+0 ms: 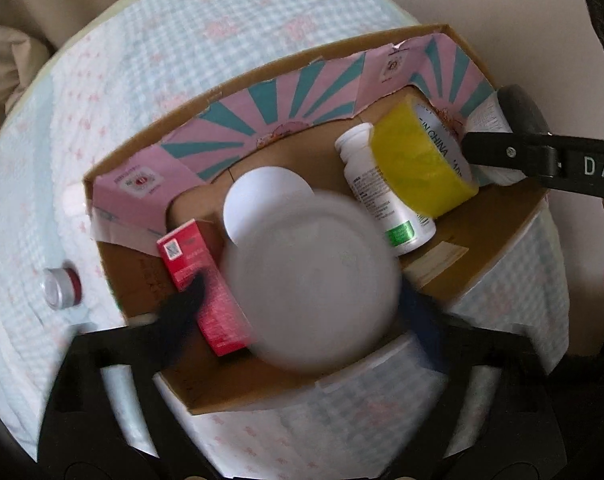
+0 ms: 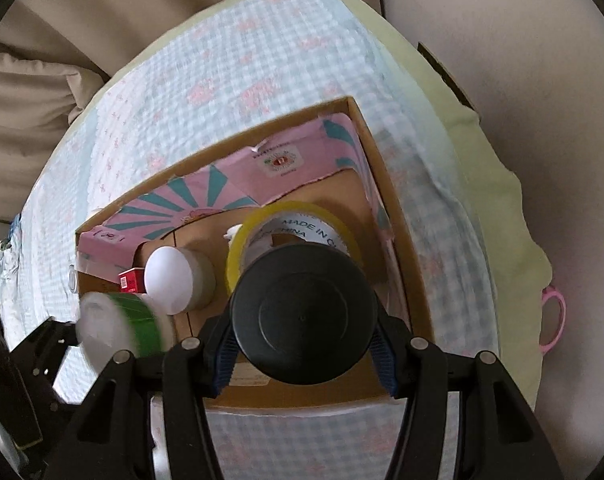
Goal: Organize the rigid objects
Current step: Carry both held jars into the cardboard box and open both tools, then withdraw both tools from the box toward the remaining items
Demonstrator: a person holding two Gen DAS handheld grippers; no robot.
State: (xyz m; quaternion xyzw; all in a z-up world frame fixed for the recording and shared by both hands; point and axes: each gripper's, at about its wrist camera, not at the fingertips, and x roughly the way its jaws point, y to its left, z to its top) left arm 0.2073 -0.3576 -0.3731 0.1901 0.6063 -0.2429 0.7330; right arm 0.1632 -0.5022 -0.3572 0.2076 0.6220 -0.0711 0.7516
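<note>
An open cardboard box [image 1: 434, 38] with pink and teal flaps sits on a checked cloth; it also shows in the right wrist view [image 2: 386, 184]. My left gripper [image 1: 302, 304] is shut on a blurred white round container [image 1: 310, 280], held over the box; the right wrist view shows it with a green label [image 2: 121, 328]. My right gripper [image 2: 306, 344] is shut on a black round jar [image 2: 302, 316] above the box's near right part. Inside lie a red carton [image 1: 205, 280], a white-lidded jar [image 2: 169, 276], a white bottle [image 1: 386, 200] and a yellow tape roll [image 2: 293, 224].
A small red-and-silver cap [image 1: 61, 288] lies on the cloth left of the box. A pink ring-shaped object [image 2: 554, 320] sits at the cloth's right edge. Beige cushions [image 2: 29, 92] lie beyond the cloth. The right gripper's black body [image 1: 542, 156] reaches in over the box's right side.
</note>
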